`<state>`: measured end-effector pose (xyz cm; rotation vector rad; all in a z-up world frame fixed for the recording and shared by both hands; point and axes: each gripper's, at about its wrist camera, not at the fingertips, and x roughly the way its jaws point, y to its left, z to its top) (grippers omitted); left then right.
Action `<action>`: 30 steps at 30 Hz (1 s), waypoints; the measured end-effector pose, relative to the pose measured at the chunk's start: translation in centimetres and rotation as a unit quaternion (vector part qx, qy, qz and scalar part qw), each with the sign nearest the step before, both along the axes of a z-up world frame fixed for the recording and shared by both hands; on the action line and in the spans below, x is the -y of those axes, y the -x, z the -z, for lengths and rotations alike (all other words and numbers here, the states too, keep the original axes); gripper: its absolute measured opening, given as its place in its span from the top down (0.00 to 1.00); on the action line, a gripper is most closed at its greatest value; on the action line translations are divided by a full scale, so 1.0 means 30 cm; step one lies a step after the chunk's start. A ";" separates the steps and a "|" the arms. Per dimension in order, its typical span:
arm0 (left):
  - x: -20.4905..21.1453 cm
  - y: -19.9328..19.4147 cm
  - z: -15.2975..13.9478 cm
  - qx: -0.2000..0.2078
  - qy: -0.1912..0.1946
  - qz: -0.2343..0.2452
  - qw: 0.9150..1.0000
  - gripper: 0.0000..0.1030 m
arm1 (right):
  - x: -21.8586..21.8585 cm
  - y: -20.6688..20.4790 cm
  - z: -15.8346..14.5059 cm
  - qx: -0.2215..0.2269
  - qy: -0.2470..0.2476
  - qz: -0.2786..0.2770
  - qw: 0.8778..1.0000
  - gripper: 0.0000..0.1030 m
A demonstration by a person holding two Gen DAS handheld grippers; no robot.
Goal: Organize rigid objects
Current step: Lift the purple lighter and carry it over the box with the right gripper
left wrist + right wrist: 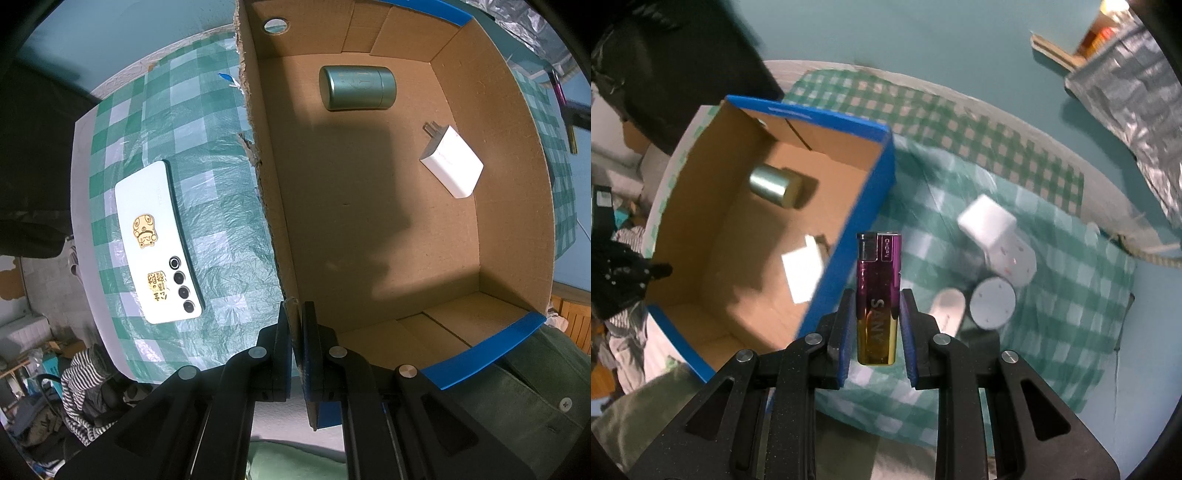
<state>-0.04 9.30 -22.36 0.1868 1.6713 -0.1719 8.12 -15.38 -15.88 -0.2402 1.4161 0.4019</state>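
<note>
Checked green tablecloth point(1052, 295) lies under everything; the right gripper point(875, 314) clamps an upright lighter point(877, 295) (long axis vertical), the cardboard box point(849, 229) just left, its wall pinched by the left gripper point(297, 325)

Left gripper point(297, 314) jaws nearly closed; right gripper point(875, 306) jaws clamped.
</note>
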 end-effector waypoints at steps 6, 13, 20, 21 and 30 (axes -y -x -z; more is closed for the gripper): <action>0.000 0.000 0.000 0.000 -0.001 0.000 1.000 0.96 | -0.081 -0.046 -0.011 0.006 -0.008 -0.018 1.000 0.79; 0.001 0.002 -0.001 0.001 -0.001 0.000 1.000 0.96 | -0.188 -0.091 0.030 0.000 -0.011 -0.033 0.999 0.79; 0.001 0.003 0.000 0.002 0.000 -0.001 1.000 0.96 | -0.250 -0.103 0.096 -0.016 -0.003 -0.045 0.999 0.79; 0.001 0.003 0.000 0.002 0.000 -0.001 1.000 0.96 | -0.254 -0.103 0.106 -0.019 -0.001 -0.046 0.999 0.79; 0.001 0.003 0.001 0.002 0.000 0.000 1.000 0.96 | -0.246 -0.106 0.177 -0.040 0.009 -0.032 0.999 0.79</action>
